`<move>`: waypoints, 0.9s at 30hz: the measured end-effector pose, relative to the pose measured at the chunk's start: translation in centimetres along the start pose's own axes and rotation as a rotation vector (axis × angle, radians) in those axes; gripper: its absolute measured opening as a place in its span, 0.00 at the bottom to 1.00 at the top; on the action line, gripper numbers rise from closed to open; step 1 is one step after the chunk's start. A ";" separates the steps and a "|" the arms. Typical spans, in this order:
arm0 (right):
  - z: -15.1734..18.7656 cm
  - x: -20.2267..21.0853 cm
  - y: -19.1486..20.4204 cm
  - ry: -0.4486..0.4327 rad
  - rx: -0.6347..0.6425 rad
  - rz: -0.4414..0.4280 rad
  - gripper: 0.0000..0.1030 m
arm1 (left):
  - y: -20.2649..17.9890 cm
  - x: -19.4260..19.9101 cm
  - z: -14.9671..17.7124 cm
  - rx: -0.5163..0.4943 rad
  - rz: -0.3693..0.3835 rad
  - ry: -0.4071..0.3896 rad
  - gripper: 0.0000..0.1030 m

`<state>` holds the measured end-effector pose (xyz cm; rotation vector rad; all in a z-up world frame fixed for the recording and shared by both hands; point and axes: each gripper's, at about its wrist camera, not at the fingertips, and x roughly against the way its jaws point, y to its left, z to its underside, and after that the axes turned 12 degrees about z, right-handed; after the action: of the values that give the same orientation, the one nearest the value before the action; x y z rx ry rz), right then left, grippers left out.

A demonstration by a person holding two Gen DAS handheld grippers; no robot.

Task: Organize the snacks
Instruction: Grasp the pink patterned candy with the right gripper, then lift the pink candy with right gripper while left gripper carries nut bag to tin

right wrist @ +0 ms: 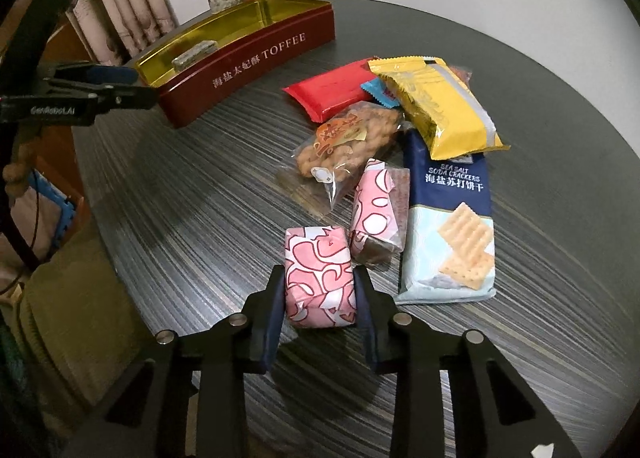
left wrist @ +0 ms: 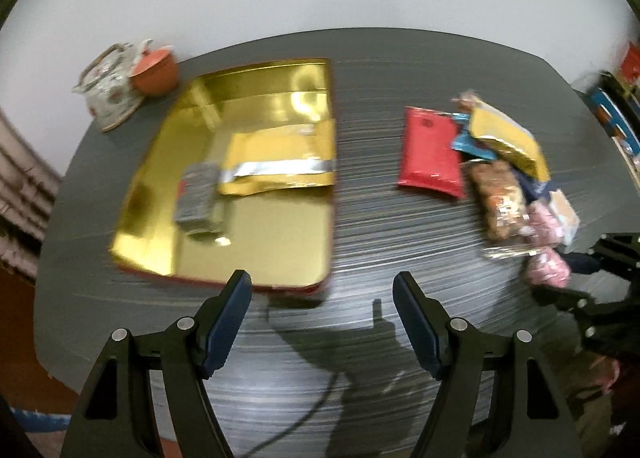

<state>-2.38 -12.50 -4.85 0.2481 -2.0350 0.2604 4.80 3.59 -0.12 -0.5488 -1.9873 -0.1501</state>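
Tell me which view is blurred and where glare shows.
Left wrist view: motion-smeared throughout, glare flaring off the gold-lined red toffee tin. Right wrist view: sharp, printed lettering readable on the blue sea-salt cracker packet, soft sheen on the dark striped tabletop; both bend at the fisheye edges.

Open left claw above striped table, beside gold tin.

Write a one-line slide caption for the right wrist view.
Right gripper shut on a pink-patterned snack packet, beside the loose snack pile, with the open toffee tin waiting behind.
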 end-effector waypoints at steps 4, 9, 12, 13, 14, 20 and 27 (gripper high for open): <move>0.3 0.3 0.0 0.009 0.000 0.005 0.28 | -1.9 -1.1 -1.1 0.004 0.038 0.011 0.74; 1.5 1.4 -0.4 0.024 0.009 0.030 0.28 | -4.1 -2.1 -2.4 0.013 0.067 0.006 0.76; 3.1 2.1 -1.8 0.045 -0.015 0.063 0.28 | -5.4 -2.7 -3.0 0.003 0.082 0.005 0.76; 3.6 2.4 -2.4 0.053 -0.032 0.069 0.28 | -5.8 -2.8 -3.2 -0.002 0.085 0.004 0.76; 4.0 2.5 -3.0 0.058 -0.047 0.077 0.28 | -6.2 -3.1 -3.4 -0.006 0.087 0.003 0.76; 5.9 3.3 -7.1 0.074 -0.153 0.153 0.28 | -7.8 -4.3 -4.5 0.025 0.134 0.013 0.76; 5.4 2.7 -11.0 0.056 -0.257 0.239 0.28 | -8.7 -6.1 -5.7 0.055 0.152 0.037 0.76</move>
<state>-5.08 -24.73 -4.04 -0.1619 -2.0176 0.1486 7.88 -7.91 -1.65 -0.6546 -1.9000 -0.0119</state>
